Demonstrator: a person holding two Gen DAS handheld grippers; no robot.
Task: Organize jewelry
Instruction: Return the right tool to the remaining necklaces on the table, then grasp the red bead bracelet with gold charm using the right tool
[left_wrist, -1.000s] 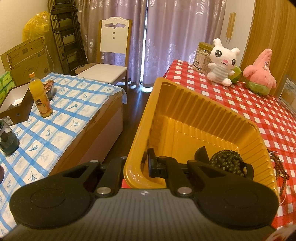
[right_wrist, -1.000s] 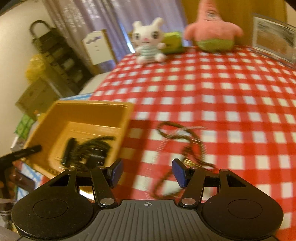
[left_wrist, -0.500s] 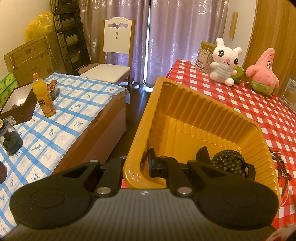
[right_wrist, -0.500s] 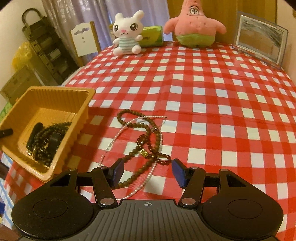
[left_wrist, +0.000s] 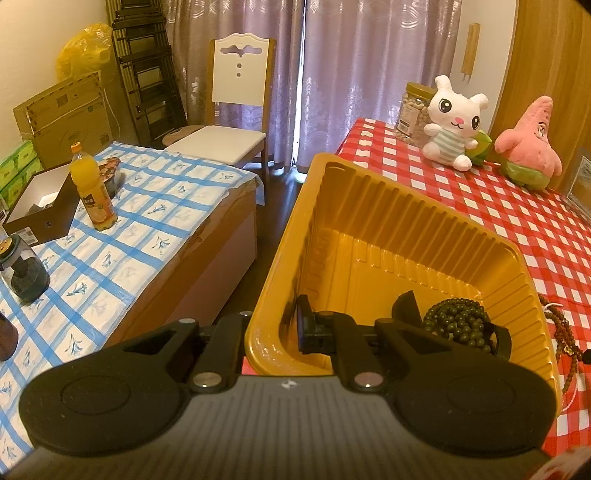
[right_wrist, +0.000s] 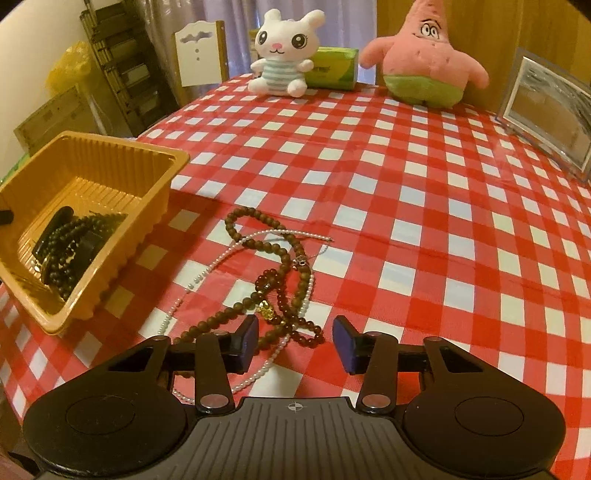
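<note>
The left gripper (left_wrist: 271, 332) is clamped on the near wall of the yellow tray (left_wrist: 369, 206): one finger is seen outside the wall, the other inside it, with the rim pinched between them. The right gripper (right_wrist: 294, 343) is held wide apart above the desk (right_wrist: 424, 192) and nothing is touched by its blue pads (right_wrist: 251, 341); between and just ahead of them, at 12 o'clock, a tangle of jewelry is spread on the red-and-white checked cloth.

In that tangle a brown bead necklace (right_wrist: 258, 243) is looped from 11 o'clock down towards the left pad, a white pearl strand (right_wrist: 201, 277) is laid across it, and a dark red bead bracelet (right_wrist: 291, 317) with a small gold charm (right_wrist: 266, 312) is found nearest the gripper. The strands are overlapped and in contact with one another.

In the right wrist view the tray is placed at 9 o'clock, at the desk's edge, apart from the tangle. Inside it a coil of dark green beads (left_wrist: 458, 323) and a black band-like item (left_wrist: 406, 308) are held; what the black item is cannot be told.

At the far edge of the desk, around 12 o'clock, a white rabbit plush (right_wrist: 282, 51), a green box (right_wrist: 334, 68) and a pink starfish plush (right_wrist: 424, 59) are lined up, and a picture frame (right_wrist: 546, 114) is stood at 2 o'clock.
</note>
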